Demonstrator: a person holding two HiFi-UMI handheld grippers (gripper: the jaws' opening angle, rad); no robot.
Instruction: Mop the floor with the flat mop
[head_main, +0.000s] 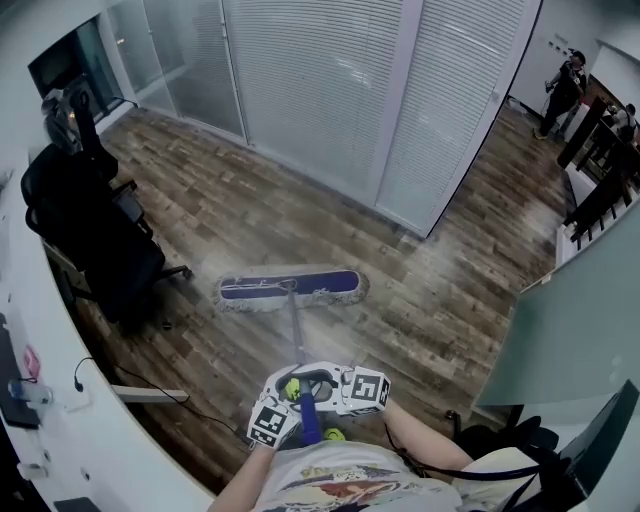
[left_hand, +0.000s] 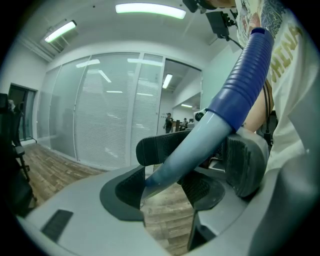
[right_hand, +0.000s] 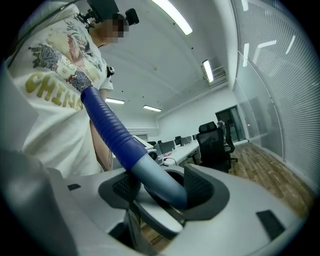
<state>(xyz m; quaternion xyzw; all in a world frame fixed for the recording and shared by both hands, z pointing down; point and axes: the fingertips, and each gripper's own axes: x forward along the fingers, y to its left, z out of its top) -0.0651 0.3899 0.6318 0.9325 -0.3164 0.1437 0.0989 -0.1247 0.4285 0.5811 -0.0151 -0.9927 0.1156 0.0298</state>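
Note:
The flat mop head (head_main: 290, 289), blue with a grey fringe, lies on the wooden floor (head_main: 430, 290) ahead of me. Its grey pole (head_main: 296, 338) runs back to a blue ribbed grip (head_main: 310, 422) at my chest. My left gripper (head_main: 275, 415) and my right gripper (head_main: 352, 388) sit side by side on that pole, both shut on it. In the left gripper view the handle (left_hand: 220, 117) passes between the black pads (left_hand: 157, 149). In the right gripper view the handle (right_hand: 145, 167) lies clamped between the jaws.
A black office chair (head_main: 90, 235) stands at the left by a white desk (head_main: 60, 400) with a trailing cable. Glass partitions with blinds (head_main: 330, 90) close the far side. A frosted panel (head_main: 570, 340) rises at the right. People (head_main: 562, 92) stand far off at the upper right.

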